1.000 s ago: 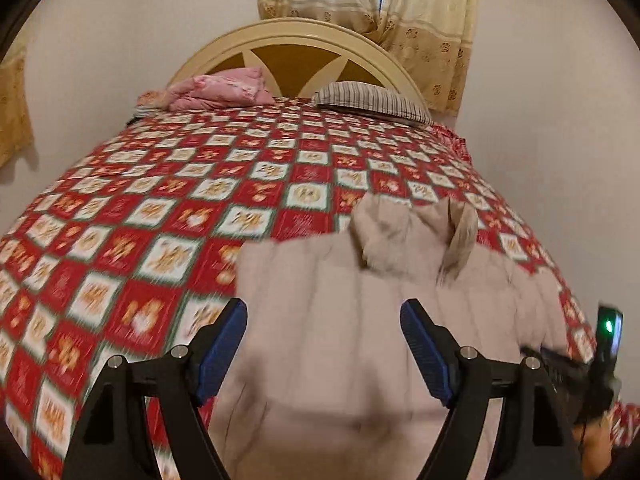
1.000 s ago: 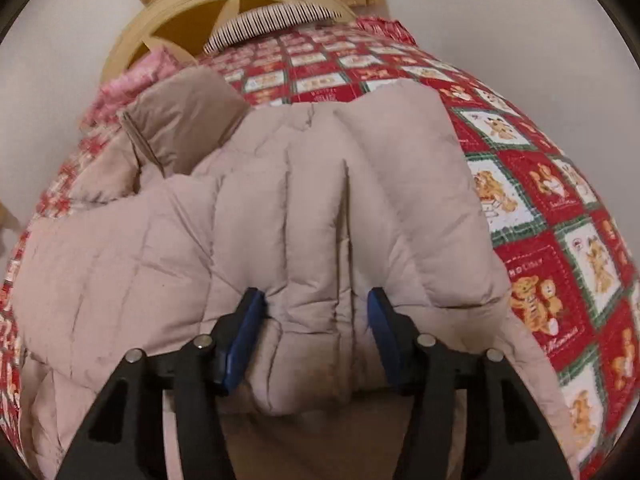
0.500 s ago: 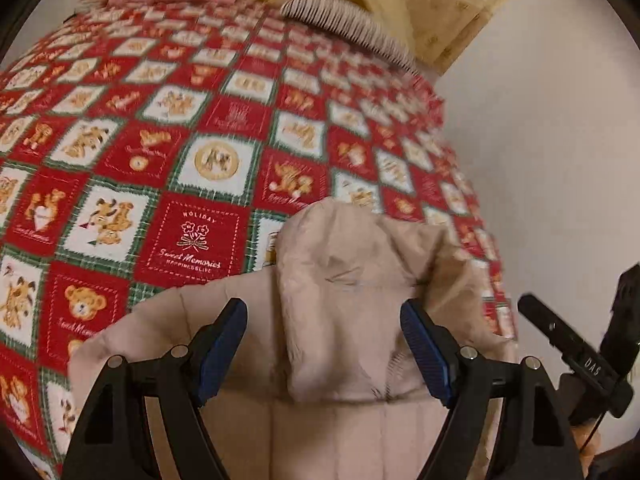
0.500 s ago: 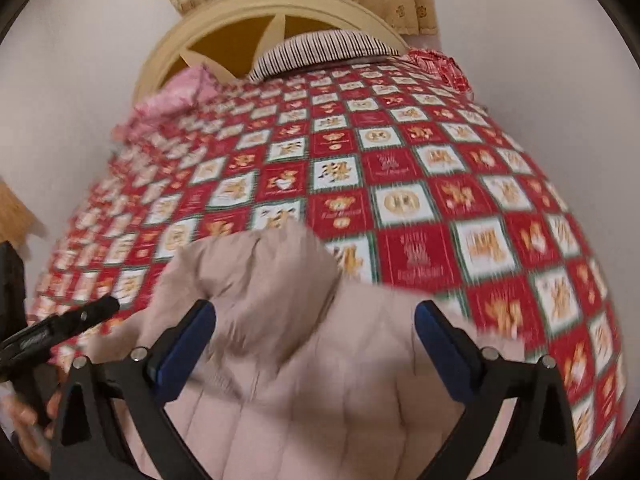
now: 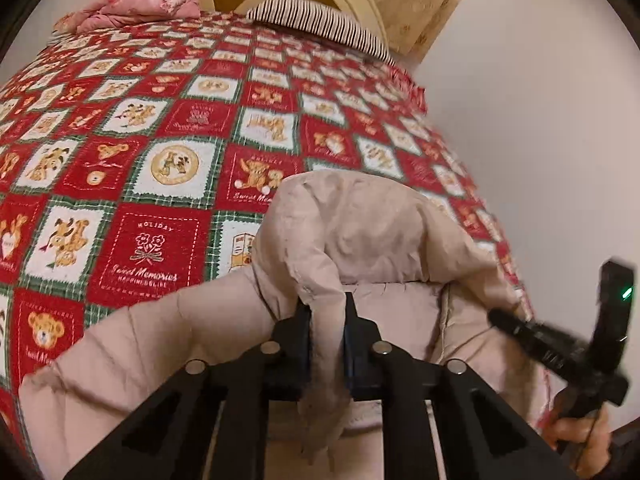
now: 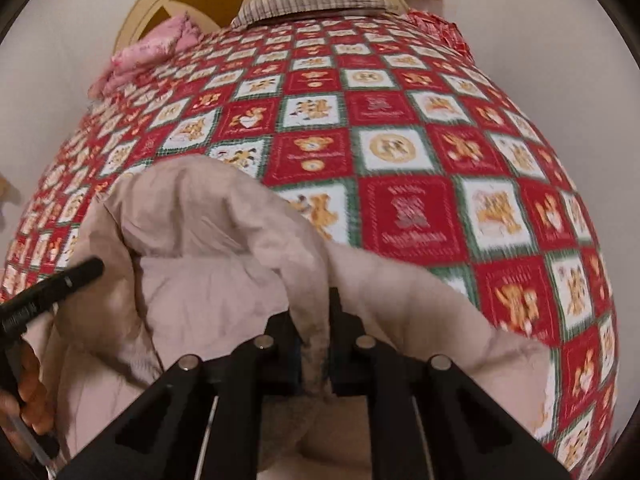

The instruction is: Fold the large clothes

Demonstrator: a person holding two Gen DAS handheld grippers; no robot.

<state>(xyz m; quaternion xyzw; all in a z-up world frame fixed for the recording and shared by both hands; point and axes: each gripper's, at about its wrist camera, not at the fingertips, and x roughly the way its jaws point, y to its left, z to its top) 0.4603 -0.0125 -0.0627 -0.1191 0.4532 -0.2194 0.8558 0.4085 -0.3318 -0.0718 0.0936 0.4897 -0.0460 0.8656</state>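
both clamped: left hand-held gripper and right hand-held gripper, jaws just closed, pinching the beige padded coat lying on the bed just ahead. grasp step; next, probably lift and fold over evenly.

Both tools are built alike: matte black plastic frames with triangular cut-outs in their linkage arms, joined by round silver pivot pins set in a row across each frame. The left gripper carries blue pads on the inner faces of its black fingers, with pale slots running between the arms below. The right gripper shows the same black fingers and a trace of blue pad. Seen from the left wrist view, the right tool has a black upright block with a small green light and a blurred black bar, with a thin cable by the hand that grips it.
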